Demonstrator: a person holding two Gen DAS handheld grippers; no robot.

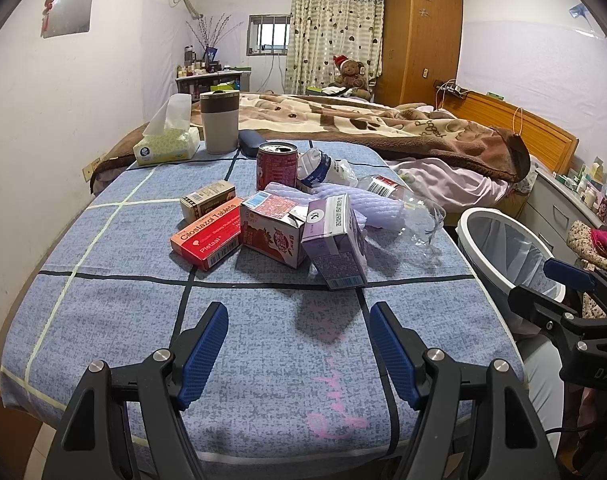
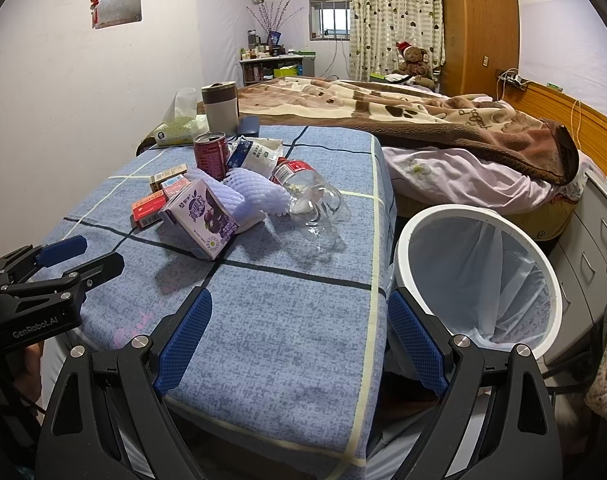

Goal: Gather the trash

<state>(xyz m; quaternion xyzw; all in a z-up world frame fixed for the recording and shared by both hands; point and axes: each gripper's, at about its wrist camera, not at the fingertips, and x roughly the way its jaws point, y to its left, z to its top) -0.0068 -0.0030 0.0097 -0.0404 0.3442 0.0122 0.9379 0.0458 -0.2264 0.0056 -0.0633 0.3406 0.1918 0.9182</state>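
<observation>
The left gripper (image 1: 299, 354) is held wide apart and empty above the tabletop's (image 1: 103, 264) near edge; the right gripper (image 2: 299, 332) is likewise spread wide, holding nothing, over the near right corner. The trash is heaped at the middle of the tabletop: a purple drink carton (image 1: 335, 240), a red-and-white carton (image 1: 273, 230), a red tablet box (image 1: 207, 238), a dented red can (image 1: 276, 164), white foam netting (image 2: 251, 196) and a clear crushed plastic bottle (image 2: 315, 200). A round white bin (image 2: 479, 280) lined with thin plastic is placed just beside the right edge. A tissue box (image 1: 167, 144) and grey tumbler (image 1: 219, 122) are seen at the far edge.
</observation>
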